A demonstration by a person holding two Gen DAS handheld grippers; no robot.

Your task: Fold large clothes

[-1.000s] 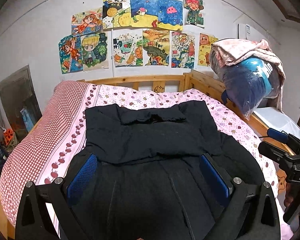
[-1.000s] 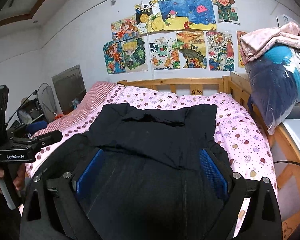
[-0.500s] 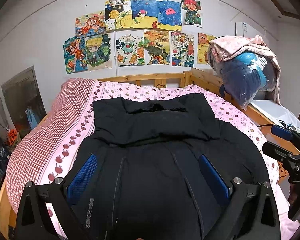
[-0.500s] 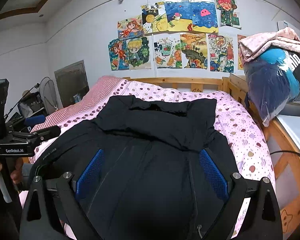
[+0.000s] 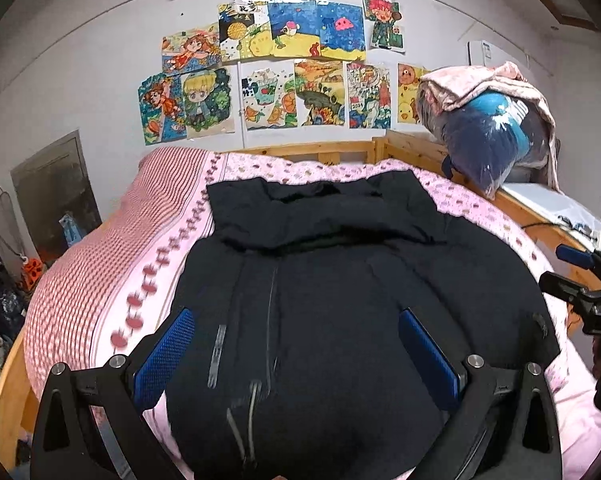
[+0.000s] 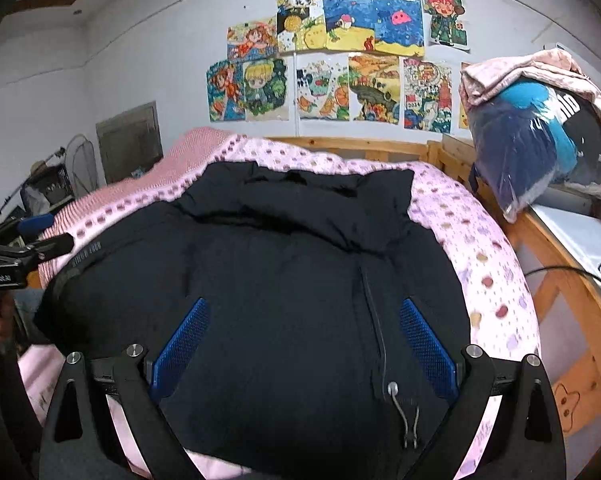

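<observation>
Nearest to you, your left gripper [image 5: 296, 344] hangs over the near end of the black jacket [image 5: 340, 300] with its blue-padded fingers [image 5: 164, 354] spread wide apart and nothing between them but the cloth lying below. Your right gripper [image 6: 304, 340] is the same: pads [image 6: 426, 346] parted, jaws empty, poised above the jacket's lower front. In the left wrist view the right gripper's black body shows at the right edge of the bed; in the right wrist view the left one shows at the left edge.

The jacket lies flat on the bed, spread across most of the pink spotted sheet [image 6: 480, 248]. A zipper line runs down its front, and a drawcord with a pale toggle [image 6: 392, 390] sits near your right gripper's right-hand pad. A strip of pale lettering [image 5: 216, 354] marks the cloth near your left gripper's left-hand pad. Further up, the jacket's top portion lies as a folded-over layer across the body, its far edge close to the head of the bed.

To the left of the jacket a red-checked cover [image 5: 100, 256] runs along the bed. Beyond it stands the wooden headboard [image 5: 320, 152]. At the far right, a bagged blue bundle [image 6: 540, 148] under pink cloth rests on the bed rail. A cluster of colourful drawings [image 5: 284, 64] hangs on the wall behind.
</observation>
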